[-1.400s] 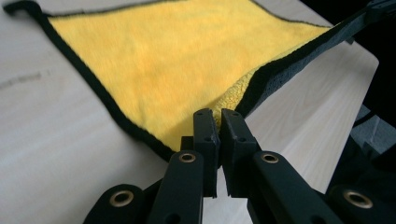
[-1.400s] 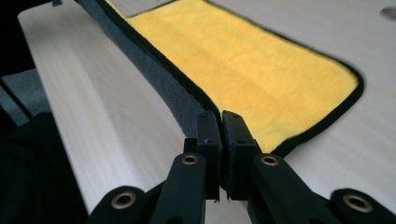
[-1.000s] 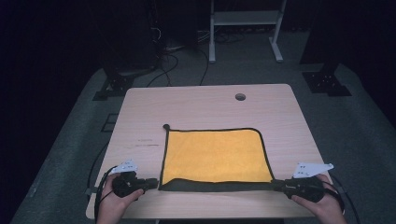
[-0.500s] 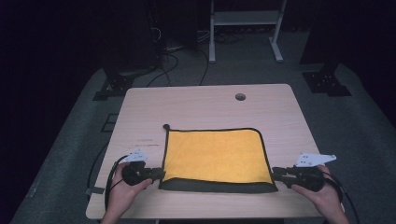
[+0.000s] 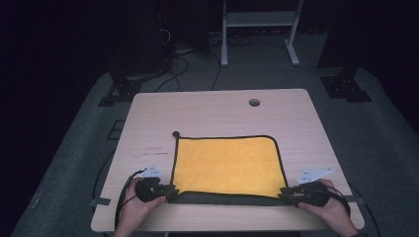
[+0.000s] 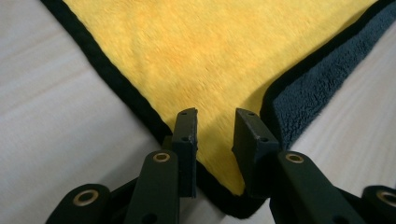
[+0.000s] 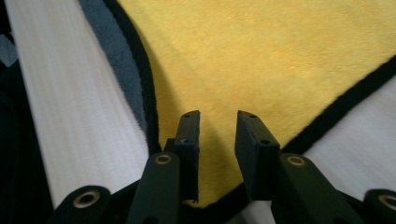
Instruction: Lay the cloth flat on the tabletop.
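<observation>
Cloth [image 5: 225, 165] edge near table [image 5: 212, 106] front edge

Overhead forward-down; gripper views close on cloth [image 6: 196, 56]

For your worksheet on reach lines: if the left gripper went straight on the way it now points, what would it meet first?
The cloth. The left gripper sits at its near corner with jaws apart, having just been opening, the yellow face between and ahead of them. Whether the jaws already touch it is unclear.
</observation>
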